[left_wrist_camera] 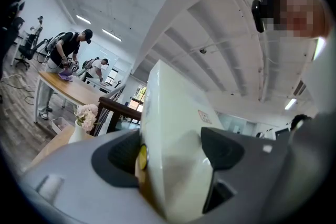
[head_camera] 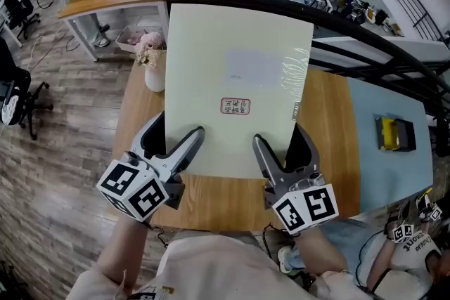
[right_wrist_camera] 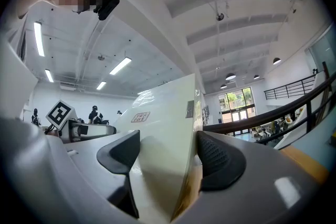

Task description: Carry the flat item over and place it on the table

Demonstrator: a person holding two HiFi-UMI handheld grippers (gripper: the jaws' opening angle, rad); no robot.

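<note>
Nearest the person, the left tongs (head_camera: 177,128) and the right tongs (head_camera: 280,137) each clamp the near edge of the flat item (head_camera: 235,81), a pale cream panel with a small red-framed label (head_camera: 235,106) at its middle. In the left gripper view the left tongs (left_wrist_camera: 173,149) are shut on the panel (left_wrist_camera: 173,113), a dark pad pressing each face. In the right gripper view the right tongs (right_wrist_camera: 168,155) pinch it (right_wrist_camera: 168,107) the same way. The panel is held above the wooden surface (head_camera: 211,197), over its middle. A white vase of flowers (head_camera: 151,56) stands near the surface's far left corner, partly behind the panel. A dark railing (head_camera: 281,10) runs beyond.
</note>
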